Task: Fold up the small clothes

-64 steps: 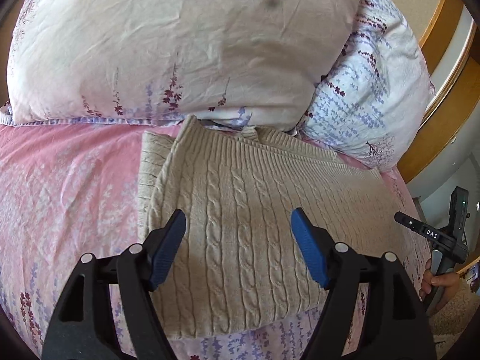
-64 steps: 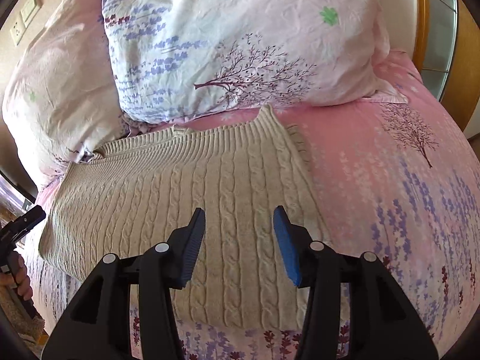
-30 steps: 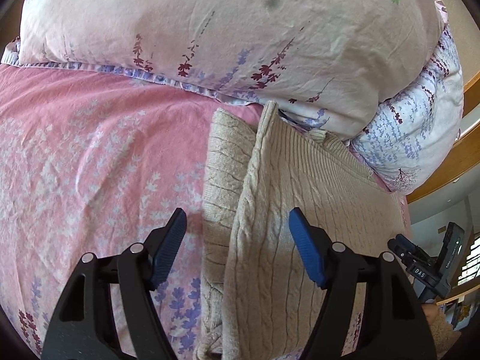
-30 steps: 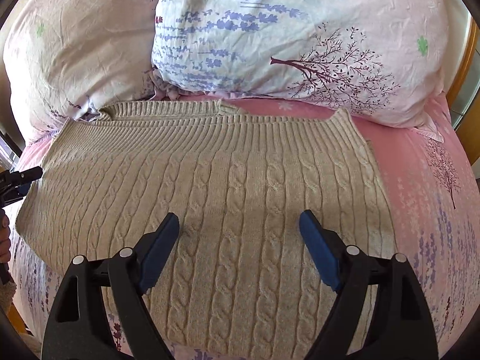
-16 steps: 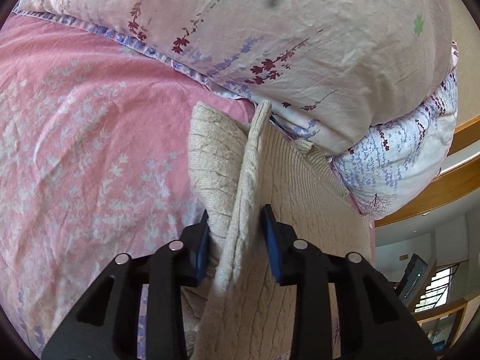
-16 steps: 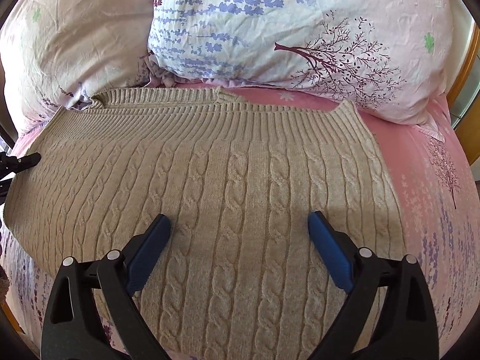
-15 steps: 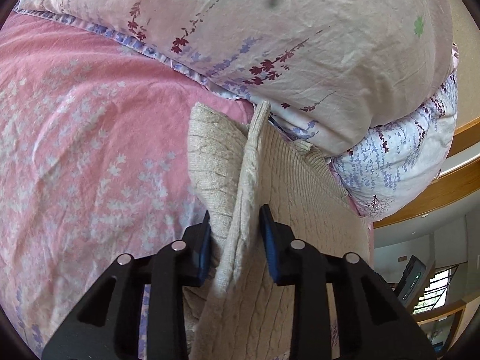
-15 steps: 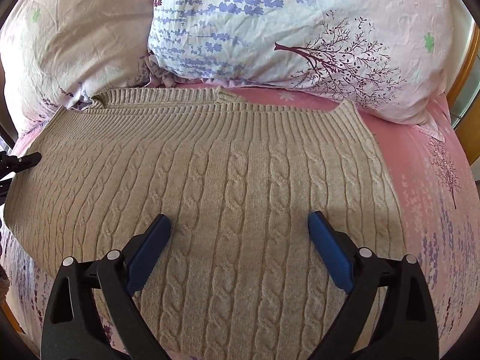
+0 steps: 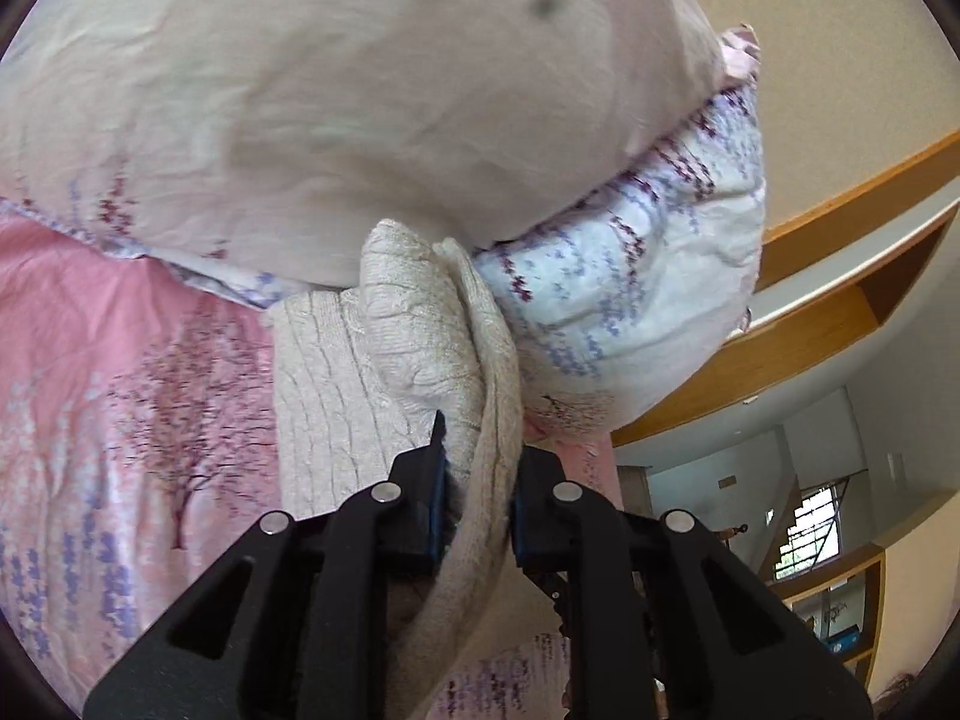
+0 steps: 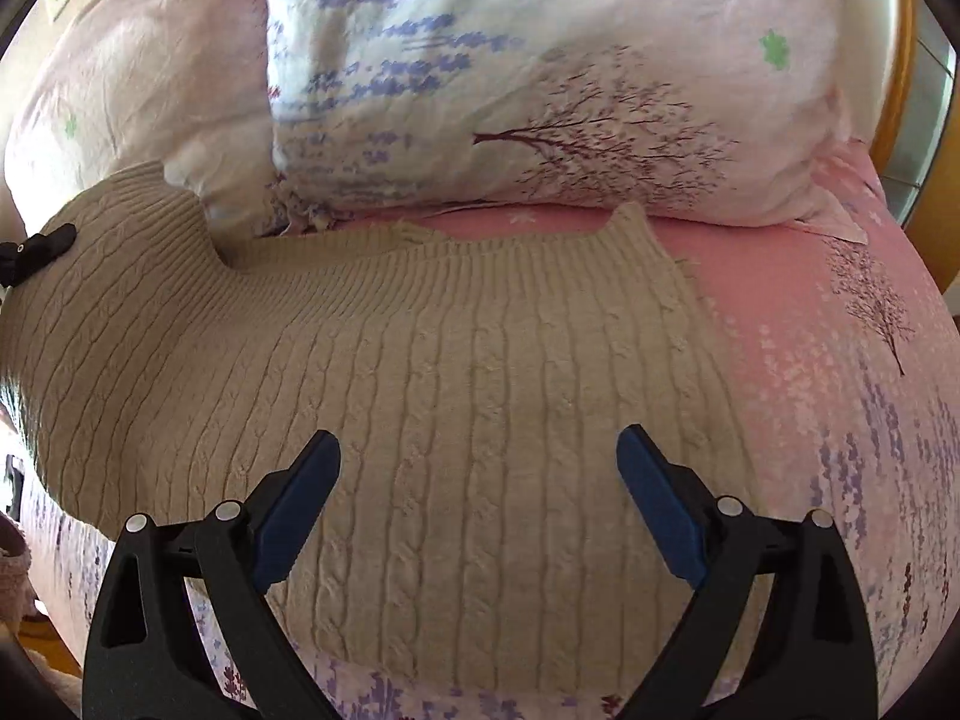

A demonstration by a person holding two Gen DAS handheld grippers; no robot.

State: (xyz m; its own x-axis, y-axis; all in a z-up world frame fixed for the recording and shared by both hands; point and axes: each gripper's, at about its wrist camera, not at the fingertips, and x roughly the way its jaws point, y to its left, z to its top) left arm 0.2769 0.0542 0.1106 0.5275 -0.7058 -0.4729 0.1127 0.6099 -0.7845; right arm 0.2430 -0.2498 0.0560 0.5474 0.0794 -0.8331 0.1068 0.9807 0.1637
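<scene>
— Pinching the edge of the beige cable-knit sweater, is that what the left gripper is doing?

— Yes. Its blue pads are nearly together with a fold of knit clamped between them, and that side of the sweater is lifted off the pink floral bedspread, curling up toward the pillows.

— And the right gripper?

— Spread wide, holding nothing. It hovers over the near half of the sweater, which lies flat there, ribbed hem toward the head of the bed.

— What crowds the sweater?

— Two pillows at the head of the bed. In the right wrist view the white pillow with the tree print lies just behind the ribbed hem, and the pale pink pillow touches the raised left end. In the left wrist view the lifted fold presses right up against that same pale pillow.

— Anything beyond the bed?

— A wooden headboard rail at the right, against a beige wall.
</scene>
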